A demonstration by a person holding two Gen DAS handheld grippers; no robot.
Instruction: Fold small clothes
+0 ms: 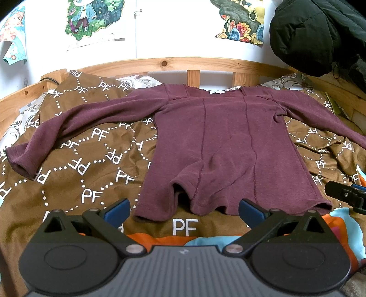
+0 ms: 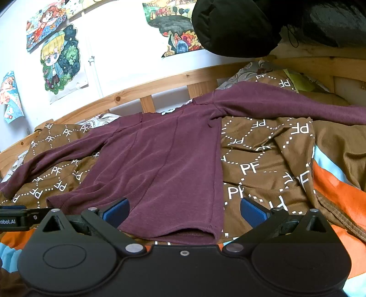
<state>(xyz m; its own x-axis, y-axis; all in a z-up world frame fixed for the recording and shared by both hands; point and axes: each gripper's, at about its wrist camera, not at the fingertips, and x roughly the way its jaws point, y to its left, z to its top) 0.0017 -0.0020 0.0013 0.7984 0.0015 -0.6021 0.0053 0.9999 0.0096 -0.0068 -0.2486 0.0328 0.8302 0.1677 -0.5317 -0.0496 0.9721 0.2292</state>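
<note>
A small maroon long-sleeved top (image 1: pixel 226 146) lies flat on a brown "PF" patterned blanket (image 1: pixel 75 187), hem towards me, both sleeves spread out sideways. My left gripper (image 1: pixel 184 211) is open, its blue pads just short of the hem's left half, holding nothing. My right gripper (image 2: pixel 184 212) is open too, straddling the hem's right corner of the top (image 2: pixel 160 160); nothing is pinched between its fingers. The right gripper's tip (image 1: pixel 345 194) shows at the right edge of the left wrist view. The left gripper's body (image 2: pixel 16 220) shows at the left edge of the right wrist view.
A wooden bed rail (image 1: pixel 173 64) runs behind the top, with posters (image 1: pixel 91 18) on the white wall. A black puffy jacket (image 1: pixel 315 34) hangs at the upper right. An orange and blue cover (image 2: pixel 338 196) lies under the blanket's near edge.
</note>
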